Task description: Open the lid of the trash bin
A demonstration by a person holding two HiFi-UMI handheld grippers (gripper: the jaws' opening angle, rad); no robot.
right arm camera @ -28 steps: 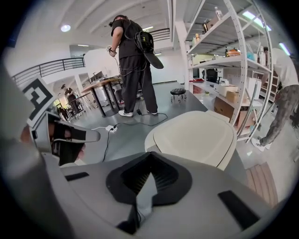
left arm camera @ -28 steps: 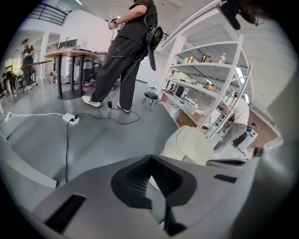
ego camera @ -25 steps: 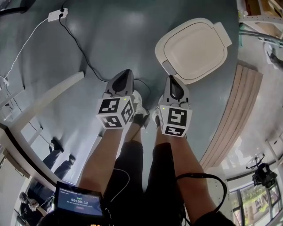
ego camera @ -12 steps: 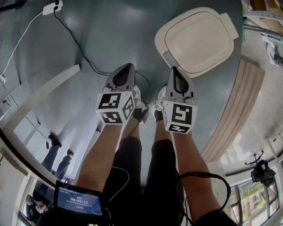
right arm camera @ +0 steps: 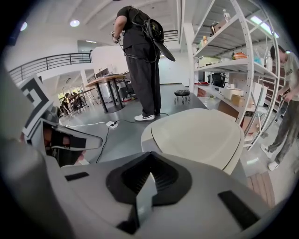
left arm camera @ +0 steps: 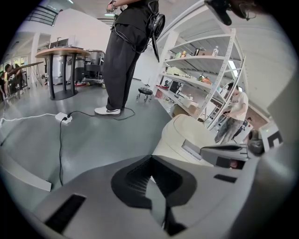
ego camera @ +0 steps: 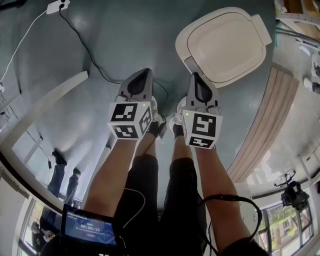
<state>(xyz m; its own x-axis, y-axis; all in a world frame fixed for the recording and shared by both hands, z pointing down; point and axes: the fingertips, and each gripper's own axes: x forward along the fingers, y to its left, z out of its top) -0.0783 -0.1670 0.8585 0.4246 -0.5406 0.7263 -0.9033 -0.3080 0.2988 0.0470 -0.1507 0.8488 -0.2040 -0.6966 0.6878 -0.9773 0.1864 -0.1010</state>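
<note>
The cream trash bin (ego camera: 225, 44) stands on the grey floor at the upper right, its lid down and a grey latch strip (ego camera: 190, 65) at its near edge. My right gripper (ego camera: 194, 78) is shut and empty, with its tip just short of that near edge. My left gripper (ego camera: 144, 75) is also shut and empty, and hovers over bare floor to the left of the bin. In the right gripper view the bin (right arm camera: 201, 133) fills the space straight ahead of the shut right gripper (right arm camera: 150, 158). In the left gripper view the bin (left arm camera: 184, 135) lies off to the right of the left gripper (left arm camera: 150, 159).
A white power strip (ego camera: 56, 6) with a black cable (ego camera: 90, 55) lies on the floor at the upper left. A white beam (ego camera: 47, 107) runs across the left, and wooden planks (ego camera: 265, 125) lie right of the bin. A person (right arm camera: 145, 60) stands beyond the bin, near the metal shelves (right arm camera: 224, 51).
The head view has shifted slightly. Both grippers remain shut, side by side, and about the same distance from the bin. The lid has not moved.
</note>
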